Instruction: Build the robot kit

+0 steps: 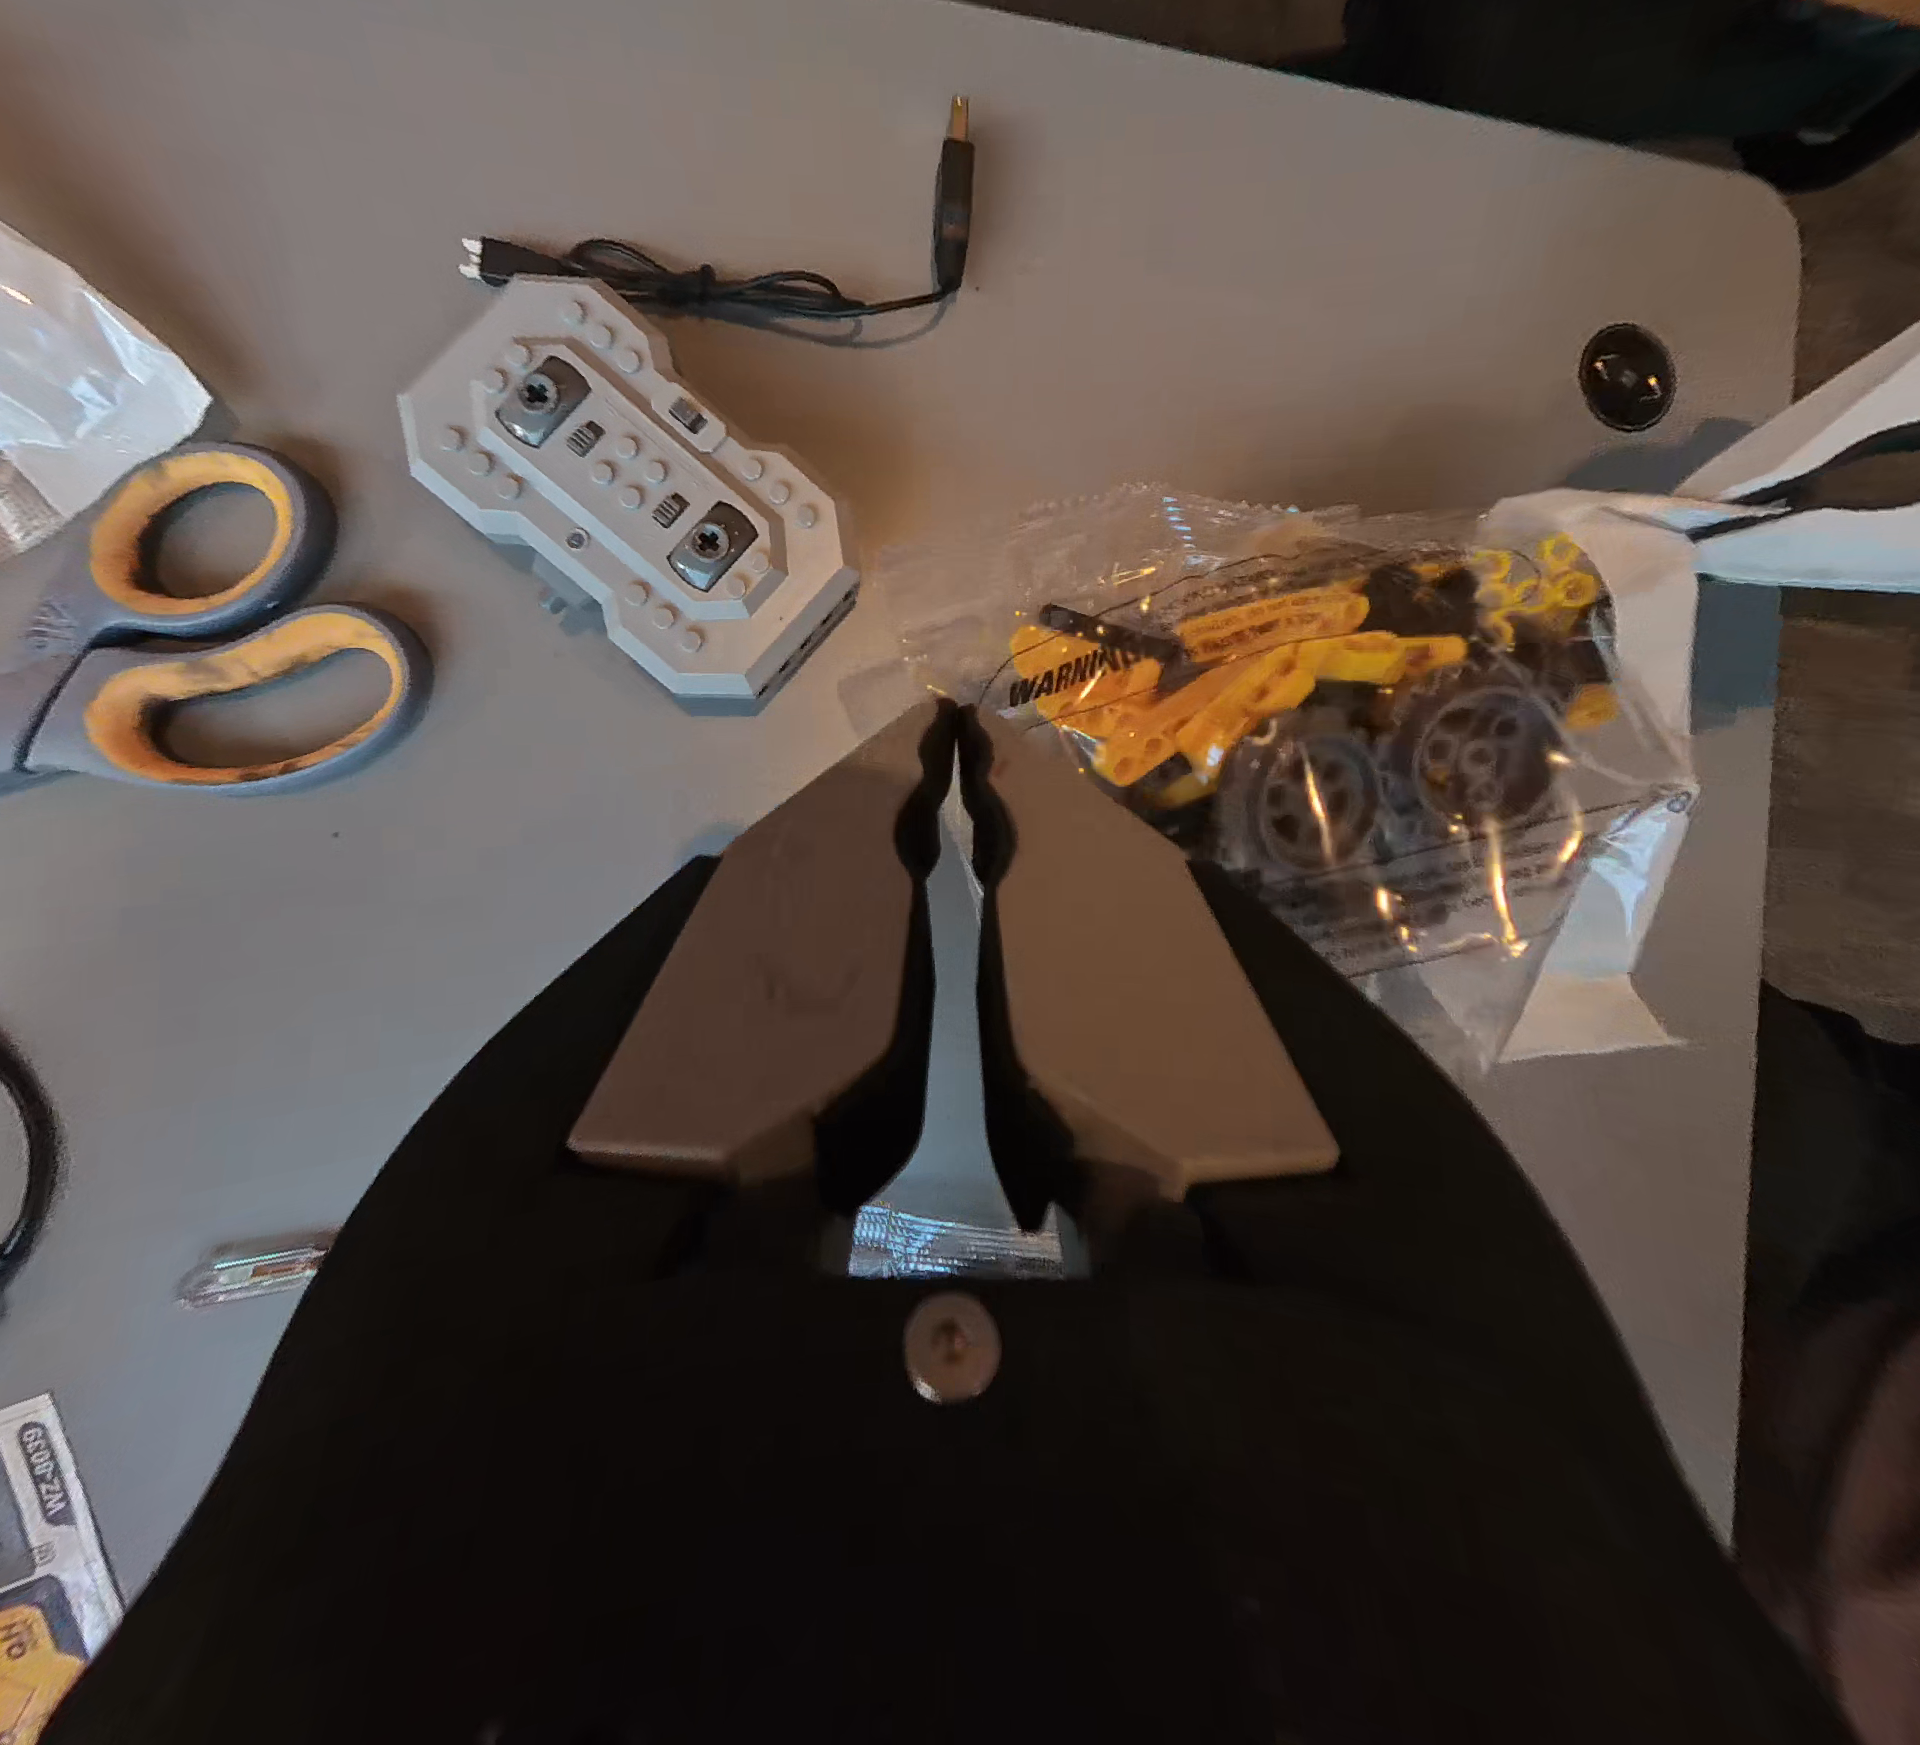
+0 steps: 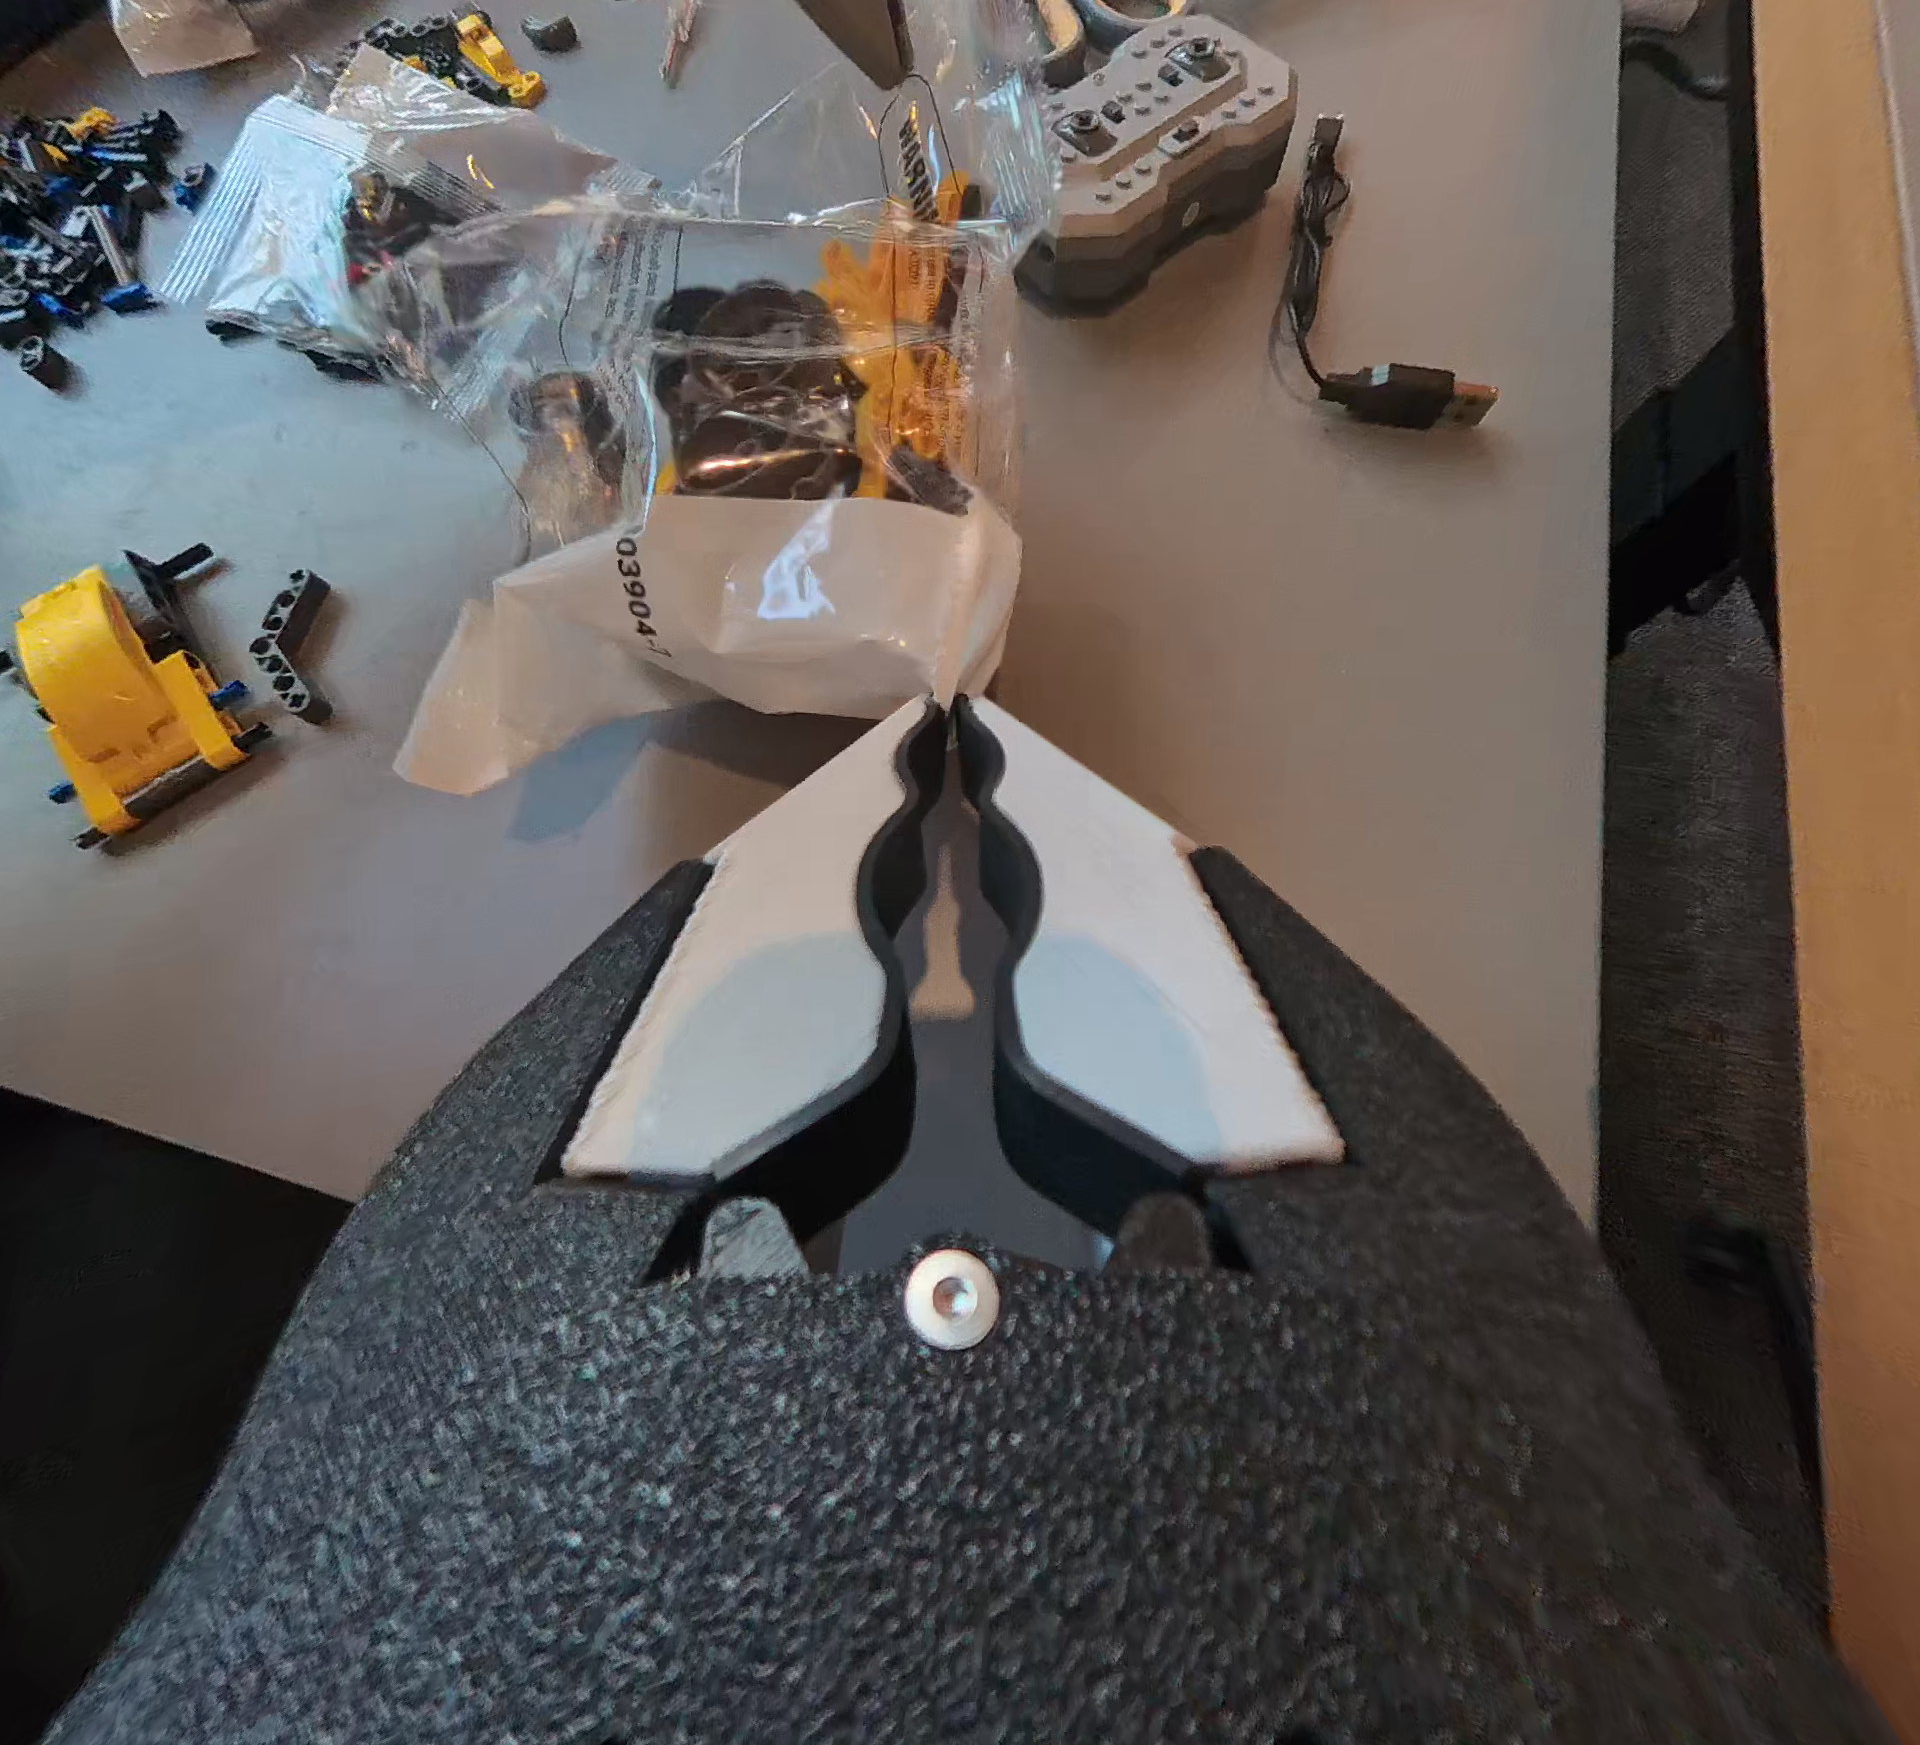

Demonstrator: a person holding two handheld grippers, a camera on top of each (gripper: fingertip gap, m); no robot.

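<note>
grey table (image 1: 1195,261) | scissors (image 1: 197,625) | grey controller (image 1: 634,500) | USB cable (image 1: 790,282) | loose bricks (image 2: 73,209)

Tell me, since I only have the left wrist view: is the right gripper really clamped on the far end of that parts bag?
Observer: Yes. In the right wrist view, the right gripper is shut on the white end of the parts bag.
Operator: Does the left gripper have the opposite end?
Observer: Seen from the right side, the left gripper meets the bag's clear end, and the bag hangs stretched between the two.
Operator: What lies beyond the bag, out of my view?
Observer: A part-built yellow assembly stands on the table, on the side away from the grey controller.
</note>
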